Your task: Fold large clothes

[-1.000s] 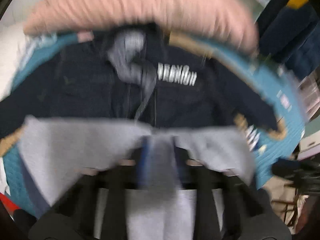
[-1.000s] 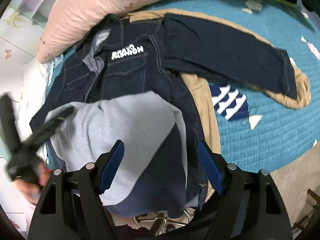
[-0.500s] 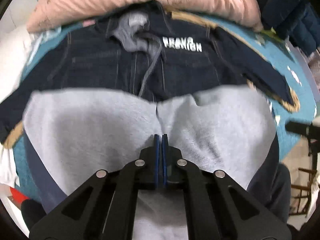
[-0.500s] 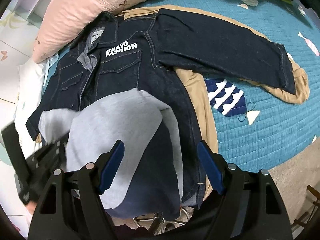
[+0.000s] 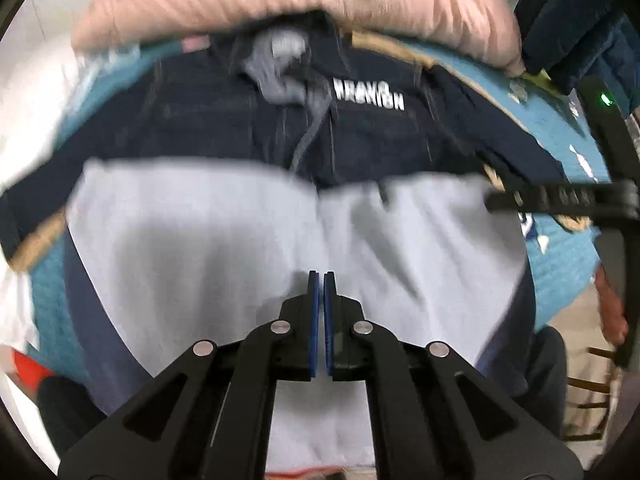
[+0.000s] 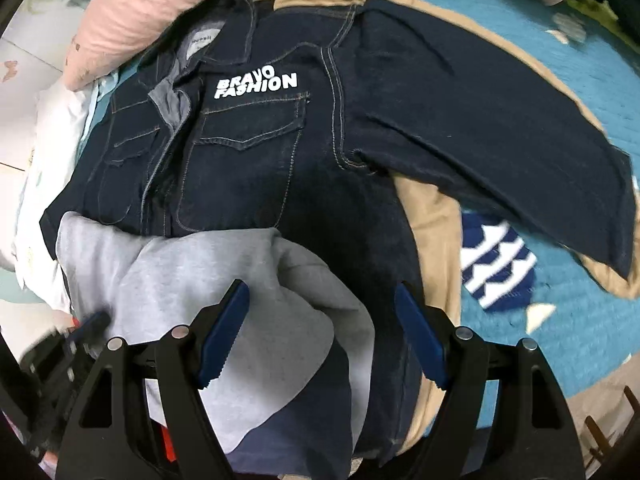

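Observation:
A dark denim jacket printed "BRAVO FASHION" lies spread front up on the teal quilt, with one sleeve stretched out to the right. Its lower part is turned up, showing the grey lining. In the left wrist view my left gripper is shut on that grey fabric, which creases toward the pads. My right gripper hangs open just above the right edge of the grey flap, nothing between its fingers. The left gripper shows blurred at the lower left of the right wrist view.
A pink pillow lies along the far side behind the collar. A tan garment sits under the jacket, and a navy-and-white patterned piece to its right. White cloth lies at the left edge. Dark clothes are piled far right.
The left gripper's jaws closed on the grey fabric, and more grey now covers the jacket's lower front. The right gripper came down closer to the jacket, still open.

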Motion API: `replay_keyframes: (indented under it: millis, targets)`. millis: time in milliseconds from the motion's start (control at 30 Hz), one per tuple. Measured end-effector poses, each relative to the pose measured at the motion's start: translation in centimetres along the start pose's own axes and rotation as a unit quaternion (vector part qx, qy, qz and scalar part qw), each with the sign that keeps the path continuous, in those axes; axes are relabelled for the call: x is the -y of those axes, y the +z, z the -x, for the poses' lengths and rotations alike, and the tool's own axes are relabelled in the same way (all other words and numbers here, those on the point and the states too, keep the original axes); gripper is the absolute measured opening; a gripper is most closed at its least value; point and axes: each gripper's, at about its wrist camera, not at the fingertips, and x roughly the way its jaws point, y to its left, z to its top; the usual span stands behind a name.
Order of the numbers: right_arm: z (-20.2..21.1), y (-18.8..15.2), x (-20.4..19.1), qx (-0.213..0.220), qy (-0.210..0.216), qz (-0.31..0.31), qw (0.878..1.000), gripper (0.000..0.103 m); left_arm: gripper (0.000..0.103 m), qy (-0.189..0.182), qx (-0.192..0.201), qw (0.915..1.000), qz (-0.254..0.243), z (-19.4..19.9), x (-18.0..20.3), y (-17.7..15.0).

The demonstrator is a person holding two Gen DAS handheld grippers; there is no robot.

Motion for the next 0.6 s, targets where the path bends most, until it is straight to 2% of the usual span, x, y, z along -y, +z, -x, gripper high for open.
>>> replay_keyframes:
  millis: [67,133,200,300,400,467,600]
  targets:
    - [-1.0,0.4,0.8,-0.012,0.014,-0.016,1.0,0.081,0.002,0.02,-0.02,0.9996,-0.002,-2.7,-0.2,-1.6]
    - [-1.5,0.2,1.5,-0.02,0.056,-0.038,0.998,0.081,0.002,0.033,-0.007,0.9994,-0.008,-4.4,-0.1,-2.5]
    - [-1.5,-0.5,1.7,-0.021,0.076,-0.039,0.996,0.081,0.0,0.041,0.002,0.9991,-0.006,-4.7,0.3,-2.3]
    - [-2.4,-1.8,2.4,-0.047,0.125,-0.057,0.989,0.081,0.0,0.022,-0.002,0.9997,0.011,-5.1,-0.4,-1.8]
    - [-2.7,-2.7,3.4,-0.051,0.166,-0.093,0.98,0.082,0.0,-0.011,-0.01,0.9993,0.033,-5.1,-1.7,-1.5]
    - [-2.7,-3.3,3.7,-0.054,0.181,-0.105,0.976,0.082,0.0,-0.018,-0.012,0.999,0.039,-5.0,-1.9,-1.4]
    - [-2.8,-4.8,3.0,-0.061,0.185,-0.092,0.977,0.082,0.0,-0.011,-0.01,0.9994,0.033,-4.9,-1.5,-1.4]
